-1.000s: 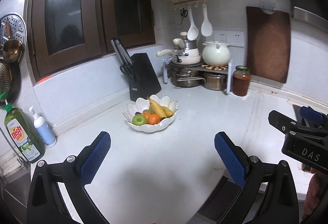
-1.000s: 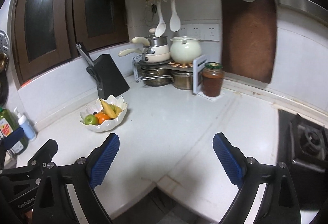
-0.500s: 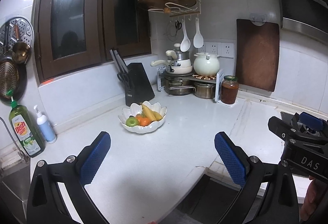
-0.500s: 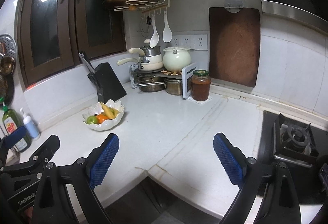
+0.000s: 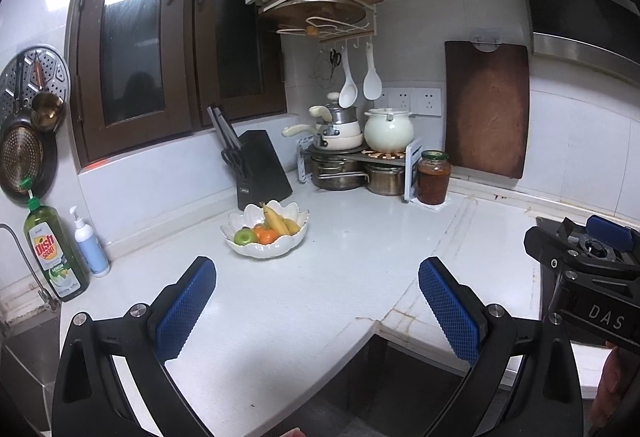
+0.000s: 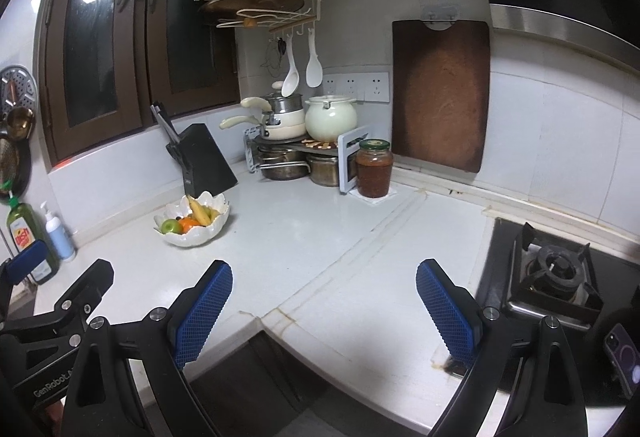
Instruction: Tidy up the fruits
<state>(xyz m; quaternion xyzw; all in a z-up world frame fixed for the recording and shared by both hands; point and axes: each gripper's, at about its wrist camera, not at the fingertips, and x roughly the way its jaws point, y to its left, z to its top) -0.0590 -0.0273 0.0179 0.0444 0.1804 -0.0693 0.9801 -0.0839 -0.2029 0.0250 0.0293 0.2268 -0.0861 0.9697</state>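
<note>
A green dish soap bottle [image 5: 56, 253] and a white pump bottle [image 5: 90, 243] stand well left of the scalloped white fruit bowl [image 5: 267, 249] on the smooth white table [image 5: 344, 257]. The bowl holds a green apple [image 5: 245, 236], oranges [image 5: 267, 235] and bananas [image 5: 280, 221]. A black knife block [image 5: 262, 171] stands just behind the bowl; a glass jar [image 5: 433, 177] sits well right of it. The left claw [image 5: 318, 311] and right claw [image 6: 324, 313], with blue ribbed pads, both gape wide, holding nothing, well short of the bowl.
</note>
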